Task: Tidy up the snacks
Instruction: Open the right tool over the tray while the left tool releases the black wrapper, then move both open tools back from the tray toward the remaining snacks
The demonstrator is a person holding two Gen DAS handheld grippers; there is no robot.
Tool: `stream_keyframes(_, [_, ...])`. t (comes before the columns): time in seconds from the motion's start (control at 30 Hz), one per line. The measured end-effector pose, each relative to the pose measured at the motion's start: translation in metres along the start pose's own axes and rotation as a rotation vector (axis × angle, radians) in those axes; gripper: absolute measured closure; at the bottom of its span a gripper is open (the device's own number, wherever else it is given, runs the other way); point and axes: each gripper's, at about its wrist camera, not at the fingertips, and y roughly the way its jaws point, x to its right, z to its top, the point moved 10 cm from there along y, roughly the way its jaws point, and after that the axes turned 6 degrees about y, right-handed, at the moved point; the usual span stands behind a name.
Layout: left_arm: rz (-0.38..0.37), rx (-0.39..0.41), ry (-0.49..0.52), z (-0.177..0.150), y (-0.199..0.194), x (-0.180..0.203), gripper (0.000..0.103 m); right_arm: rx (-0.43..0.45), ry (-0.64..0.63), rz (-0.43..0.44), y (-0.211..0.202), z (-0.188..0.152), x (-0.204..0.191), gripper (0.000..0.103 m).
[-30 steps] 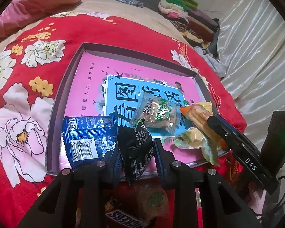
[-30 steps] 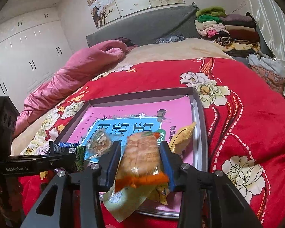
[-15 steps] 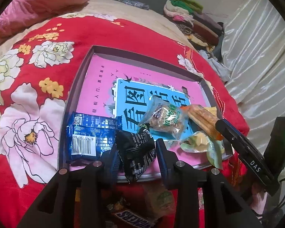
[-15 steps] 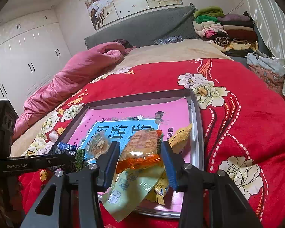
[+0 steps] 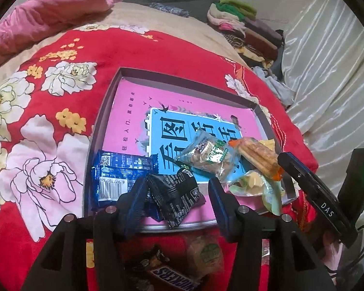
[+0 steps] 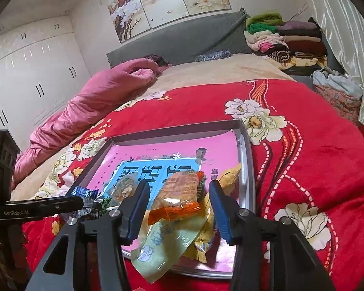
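Note:
A shallow grey tray (image 5: pixel 102 131) with a pink and blue printed floor lies on the red flowered blanket. My left gripper (image 5: pixel 178 194) hangs over its near edge, jaws opening. A black snack packet (image 5: pixel 177 196) lies on the tray between the pads, clear of the right one. A blue packet (image 5: pixel 119 172) sits beside it, and a clear green-labelled packet (image 5: pixel 208 155) further in. My right gripper (image 6: pixel 178 203) is at the tray's right corner (image 6: pixel 247 169), jaws opening. An orange-ended packet (image 6: pixel 179 194) rests between its pads without being pressed, on a pale green packet (image 6: pixel 162 245).
A Snickers bar (image 5: pixel 172 276) and a round green-labelled packet (image 5: pixel 206 254) lie on the blanket just short of the tray. A yellow packet (image 6: pixel 228 177) leans in the tray's right corner. Pink bedding (image 6: pixel 97 97) and folded clothes (image 6: pixel 284 41) sit at the bed's far end.
Both grippers' jaws have spread apart. The black packet has come free of the left pads onto the tray. The orange-ended packet has settled from the right pads onto the pile.

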Motion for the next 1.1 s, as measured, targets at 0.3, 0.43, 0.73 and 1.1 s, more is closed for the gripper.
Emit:
stream_keyframes(0.3, [0.002, 0.024, 0.027, 0.005, -0.010, 0.007, 0.034, 0.030, -0.013, -0.014, -0.005, 0.005, 0.000, 0.041])
stream_keyframes(0.43, [0.013, 0.045, 0.033, 0.009, -0.018, 0.007, 0.028, 0.045, -0.010, -0.008, -0.008, 0.008, 0.000, 0.035])
stream_keyframes(0.73, [0.017, 0.082, 0.028, 0.017, -0.041, 0.000, 0.026, 0.097, -0.019, 0.010, -0.020, 0.018, -0.005, 0.028])
stream_keyframes(1.1, [0.039, 0.096, 0.012, 0.013, -0.056, -0.015, 0.024, 0.125, -0.037, 0.042, -0.030, 0.022, -0.015, 0.024])
